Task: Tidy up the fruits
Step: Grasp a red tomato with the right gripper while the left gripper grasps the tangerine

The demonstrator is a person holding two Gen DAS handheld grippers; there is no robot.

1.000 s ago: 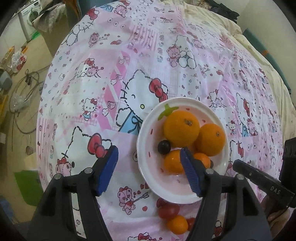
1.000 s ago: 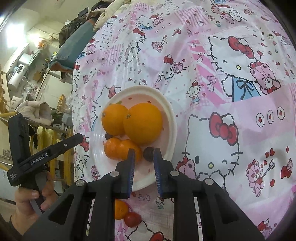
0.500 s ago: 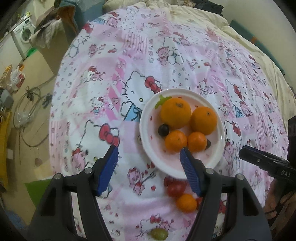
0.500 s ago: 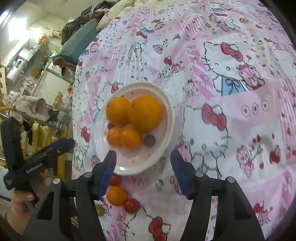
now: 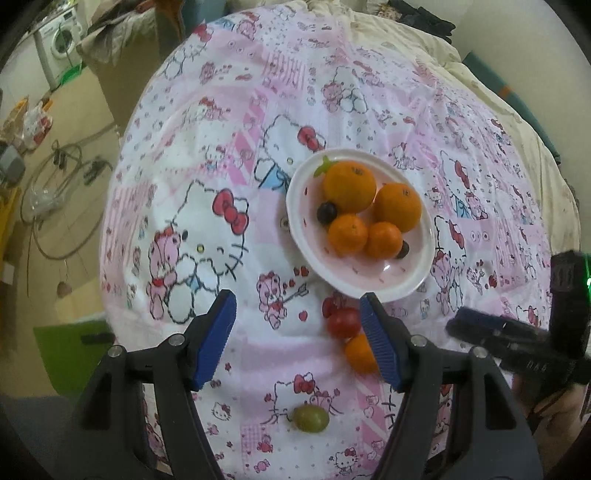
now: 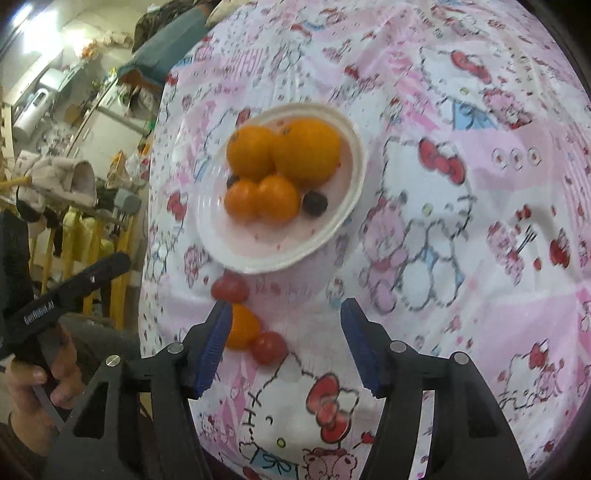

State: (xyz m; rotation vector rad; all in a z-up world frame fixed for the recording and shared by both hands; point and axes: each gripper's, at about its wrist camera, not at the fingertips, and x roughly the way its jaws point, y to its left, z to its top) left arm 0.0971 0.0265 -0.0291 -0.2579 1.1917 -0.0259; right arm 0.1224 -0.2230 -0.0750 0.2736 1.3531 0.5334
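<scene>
A white plate (image 5: 417,273) (image 6: 347,206) on the Hello Kitty cloth holds two large oranges (image 5: 350,186), two small oranges (image 5: 347,234) and two dark grapes (image 5: 327,212). In front of it on the cloth lie a red tomato (image 5: 343,322) (image 6: 229,288), a small orange (image 5: 360,352) (image 6: 242,326), a second tomato (image 6: 269,347) and a green grape (image 5: 311,418). My left gripper (image 5: 298,338) is open and empty, short of the plate. My right gripper (image 6: 286,341) is open and empty, with the loose orange by its left finger.
The pink patterned cloth (image 5: 229,177) covers a round table. Floor clutter, cables and a washing machine (image 5: 61,35) lie beyond its left edge. A cream quilt (image 5: 498,96) lies at the far right. The other hand-held gripper shows in each view (image 5: 517,350) (image 6: 55,299).
Both grippers have pulled back from the plate, so the loose fruit in front of it has come into view. The right gripper opened from nearly closed a second ago.
</scene>
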